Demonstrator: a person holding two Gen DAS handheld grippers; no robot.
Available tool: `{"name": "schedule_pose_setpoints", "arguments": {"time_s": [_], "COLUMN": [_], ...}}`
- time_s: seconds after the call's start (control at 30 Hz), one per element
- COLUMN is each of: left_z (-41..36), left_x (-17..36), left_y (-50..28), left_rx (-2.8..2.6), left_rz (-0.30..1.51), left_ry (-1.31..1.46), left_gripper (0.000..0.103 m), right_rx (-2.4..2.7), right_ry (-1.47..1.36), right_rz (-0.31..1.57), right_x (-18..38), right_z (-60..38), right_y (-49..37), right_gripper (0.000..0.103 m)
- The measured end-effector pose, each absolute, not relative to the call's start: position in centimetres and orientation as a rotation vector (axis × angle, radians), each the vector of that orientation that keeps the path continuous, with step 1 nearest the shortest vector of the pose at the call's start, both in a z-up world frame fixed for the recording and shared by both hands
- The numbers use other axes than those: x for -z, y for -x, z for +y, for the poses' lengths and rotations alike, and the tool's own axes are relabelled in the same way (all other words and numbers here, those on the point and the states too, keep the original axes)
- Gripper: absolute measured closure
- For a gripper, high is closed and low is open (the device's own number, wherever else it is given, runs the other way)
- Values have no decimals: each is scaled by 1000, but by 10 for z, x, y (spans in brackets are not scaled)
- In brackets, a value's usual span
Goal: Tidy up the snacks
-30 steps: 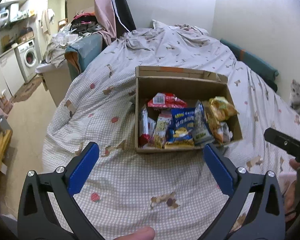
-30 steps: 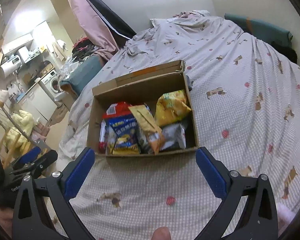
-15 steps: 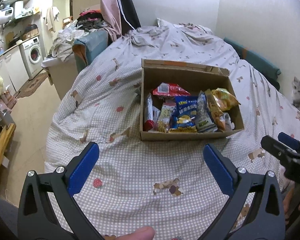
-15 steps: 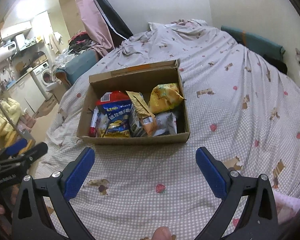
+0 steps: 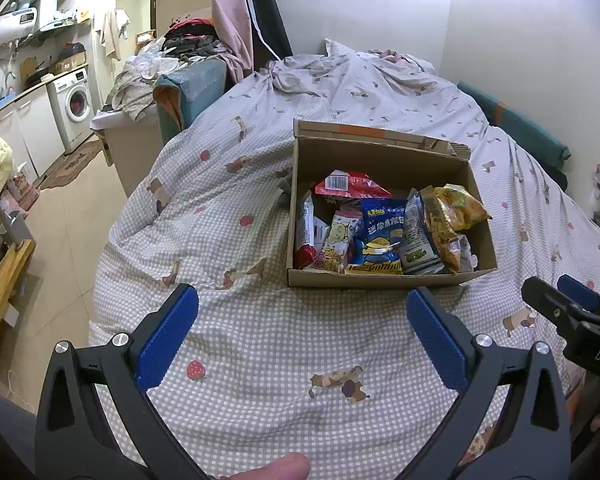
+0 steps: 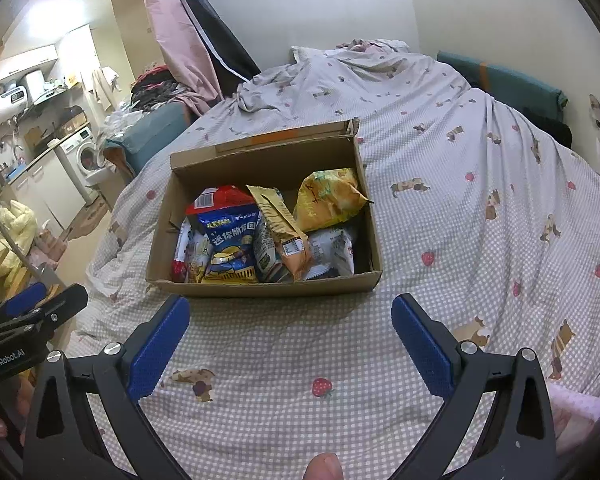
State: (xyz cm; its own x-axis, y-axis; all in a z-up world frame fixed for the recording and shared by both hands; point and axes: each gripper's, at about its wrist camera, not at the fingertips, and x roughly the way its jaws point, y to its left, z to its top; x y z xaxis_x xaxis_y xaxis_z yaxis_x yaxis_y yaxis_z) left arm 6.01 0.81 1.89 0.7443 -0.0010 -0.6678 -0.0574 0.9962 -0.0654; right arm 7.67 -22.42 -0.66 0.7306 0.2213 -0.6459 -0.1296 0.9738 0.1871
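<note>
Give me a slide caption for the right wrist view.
Open right gripper hovers before brown cardboard box of snack packets on checked bedspread.

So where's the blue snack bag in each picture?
Left wrist view: the blue snack bag stands near the middle of the cardboard box, right of picture centre.
Right wrist view: blue snack bag sits left of centre in the box, left of picture centre.
Shared landmark: the red snack bag just behind it.

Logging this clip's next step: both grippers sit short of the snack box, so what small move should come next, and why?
Probably ease the right gripper forward and down toward the yellow bag at the box's right end. Both grippers, left too, are open and empty above the bedspread, and that bag lies on top, unobstructed.
</note>
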Motion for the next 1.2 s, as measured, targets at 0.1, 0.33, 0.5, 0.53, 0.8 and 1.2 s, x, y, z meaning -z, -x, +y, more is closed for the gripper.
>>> {"name": "schedule_pose_setpoints", "arguments": {"time_s": [0.1,0.33,0.5,0.53,0.8,1.2], "left_z": [8,7,6,6,6,6], "left_x": [-19,-18,-18,-18,-18,-18], "left_y": [-60,-60,-60,-60,-60,-60], "left_rx": [-30,-27,-26,-27,-25,-24], "left_rz": [731,734,733,734,739,741], "left_ry": [83,85,83,84,97,97], "left_gripper": [0,0,0,0,0,0], "right_rx": [-191,-191,-192,-192,-188,-187], "right_ry": [-133,-133,-135,-134,-132,-130], "right_rz": [726,726,726,726,724,722], "right_x": [7,7,7,7,7,5], "right_z": [-224,-225,-225,-225,-224,-227], "right_y": [-77,-77,-77,-77,-77,-78], "right_gripper": [0,0,0,0,0,0]}}
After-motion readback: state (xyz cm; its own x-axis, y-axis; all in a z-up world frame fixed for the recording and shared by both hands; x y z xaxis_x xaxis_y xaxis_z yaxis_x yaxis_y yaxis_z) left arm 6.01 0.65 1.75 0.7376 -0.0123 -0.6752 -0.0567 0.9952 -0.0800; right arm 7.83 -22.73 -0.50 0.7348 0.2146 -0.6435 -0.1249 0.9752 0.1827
